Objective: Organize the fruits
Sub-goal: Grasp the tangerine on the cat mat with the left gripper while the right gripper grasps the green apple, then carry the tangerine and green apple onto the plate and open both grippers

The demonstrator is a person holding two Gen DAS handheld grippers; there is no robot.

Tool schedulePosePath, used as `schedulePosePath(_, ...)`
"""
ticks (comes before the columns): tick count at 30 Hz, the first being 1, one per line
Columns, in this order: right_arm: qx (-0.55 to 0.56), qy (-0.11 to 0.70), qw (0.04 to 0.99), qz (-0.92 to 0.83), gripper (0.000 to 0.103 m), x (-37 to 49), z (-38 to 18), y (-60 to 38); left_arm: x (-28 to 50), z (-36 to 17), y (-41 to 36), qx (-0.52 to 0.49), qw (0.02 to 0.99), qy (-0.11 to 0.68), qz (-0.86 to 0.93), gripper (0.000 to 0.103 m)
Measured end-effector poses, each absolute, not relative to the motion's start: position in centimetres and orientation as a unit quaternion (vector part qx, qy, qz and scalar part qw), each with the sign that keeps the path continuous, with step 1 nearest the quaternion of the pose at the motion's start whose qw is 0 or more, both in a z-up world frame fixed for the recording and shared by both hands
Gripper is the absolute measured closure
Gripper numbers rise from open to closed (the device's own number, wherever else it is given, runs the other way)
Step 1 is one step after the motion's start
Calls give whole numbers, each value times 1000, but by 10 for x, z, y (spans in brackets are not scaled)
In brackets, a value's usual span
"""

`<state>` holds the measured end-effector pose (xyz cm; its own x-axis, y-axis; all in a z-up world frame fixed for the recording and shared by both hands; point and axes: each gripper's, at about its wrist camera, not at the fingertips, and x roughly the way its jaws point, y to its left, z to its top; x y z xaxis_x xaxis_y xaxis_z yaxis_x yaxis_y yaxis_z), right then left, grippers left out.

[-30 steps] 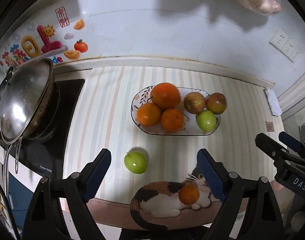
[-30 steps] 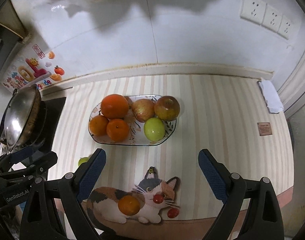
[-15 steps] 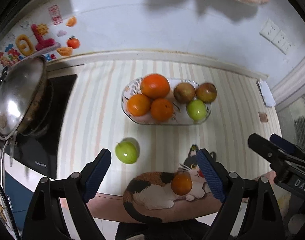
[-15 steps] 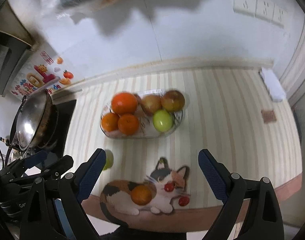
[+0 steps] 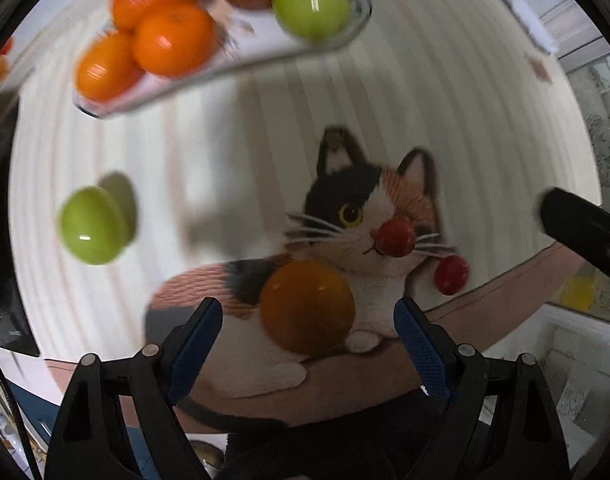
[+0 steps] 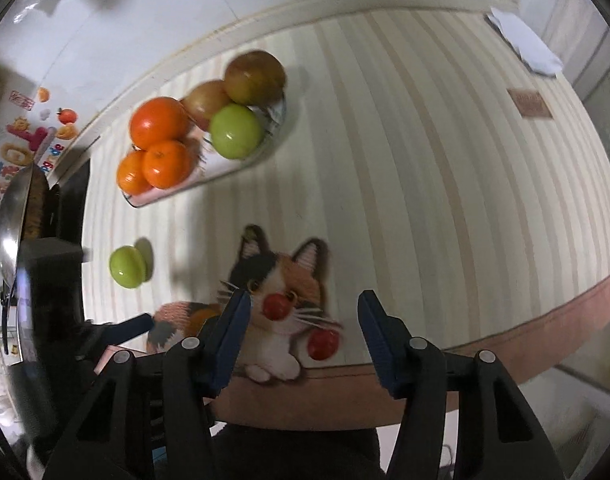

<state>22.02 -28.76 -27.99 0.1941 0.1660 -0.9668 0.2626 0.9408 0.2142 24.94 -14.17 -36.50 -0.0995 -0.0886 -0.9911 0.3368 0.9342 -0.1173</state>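
Hovering low over the front edge of the striped counter (image 6: pixel 445 160), the left gripper (image 5: pixel 308 318) has its blue-padded fingers spread wide, and a loose orange (image 5: pixel 307 307) lies between them on the counter, with a gap on each side; nothing is pinched. This orange sits on the printed cat picture (image 5: pixel 369 216), over the cat's body. Two small red fruits also lie on the cat: one red fruit (image 5: pixel 395 236) on its nose and the other red fruit (image 5: pixel 450 275) near its paw, just beside the counter edge.

The right gripper (image 6: pixel 303 326) is also spread, and it holds nothing. In its view the first red fruit (image 6: pixel 276 306) lies between the fingers, closer to the left one, and the second (image 6: pixel 323 343) is lower, near the edge; neither is touched.

A loose green apple (image 5: pixel 92 230) stands alone on the stripes, to the left of the cat and well apart from both grippers. Farther back, the fruit plate (image 6: pixel 279 114) holds three oranges (image 6: pixel 159 122), two reddish apples (image 6: pixel 255 76) and one green apple in the plate (image 6: pixel 236 131). The left view is blurred. A metal wok (image 6: pixel 13 216) stands at the far left.
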Motion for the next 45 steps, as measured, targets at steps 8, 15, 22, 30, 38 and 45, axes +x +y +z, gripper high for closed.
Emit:
schedulePosePath(8,176,649,739,-41,44,221,-295,-295,248,-381,-132,73,674,721,-143,50)
schedulePosePath(15,163,656,737,12,44,251,-296,-255,249,-371,-45,14,689,721,-71,50)
schedulePosePath(22,142,680,708,128,44,303,-323,-141,243,-377,52,-76,685,724,29,51)
schedulePosePath(30,101,719,662,185,38,356,-379,-37,233,-387,95,-154,677,718,51,49)
schedulePosePath(38,53,722,656,215,47,357,-386,-2,234,-398,104,-153,671,724,38,50)
schedulePosePath(45,44,707,686,166,47,331,-365,-72,248,-391,73,-139,680,720,0,50)
